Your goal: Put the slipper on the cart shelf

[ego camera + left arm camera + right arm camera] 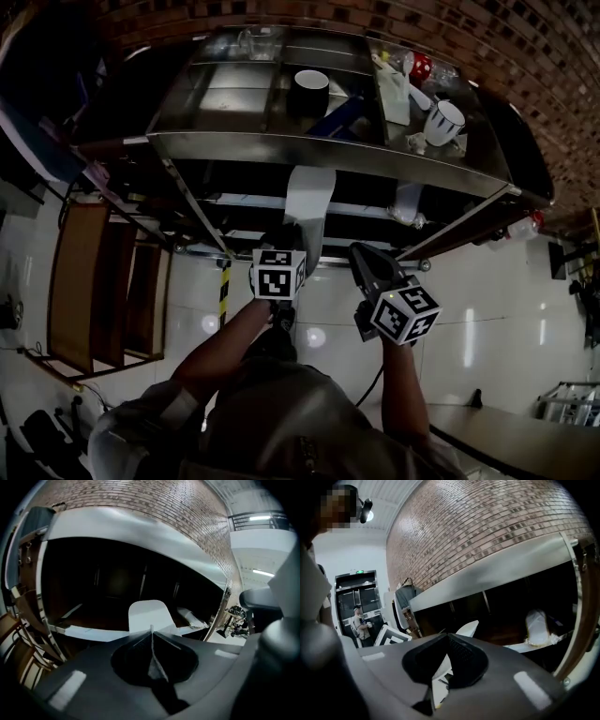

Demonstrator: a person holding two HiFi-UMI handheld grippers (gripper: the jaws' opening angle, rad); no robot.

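Well, at about nine o'clock in the head view a brown wooden frame (80, 281) stands on the pale floor (506, 319), just left of the steel cart (328, 150). The cart fills the upper middle of that view, against a brick wall (525, 56). On its top shelf a black mug (309, 92) sits near twelve o'clock. Below it, the left gripper (151, 630) reaches toward the cart from six o'clock, its marker cube facing the camera. Its jaws are clenched together, and the white slipper (309, 202) rises straight out from their tips, so they look pinched on its near edge. The slipper stands upright in front of the cart's lower shelves, under the front rim of the top shelf, at twelve o'clock from the left gripper. Whether it touches a shelf I cannot tell. Just beside it, at its four o'clock, the right gripper (449, 637) also points toward the cart and is apart from the slipper. Its jaws are parted a little, a narrow pale gap shows between them, and nothing is pinched there. Further right, at about two o'clock from the right gripper, a white wrapped bundle (408, 202) lies on a lower shelf. Above that, at one o'clock in the head view, a white mug (443, 122) stands on the top shelf.
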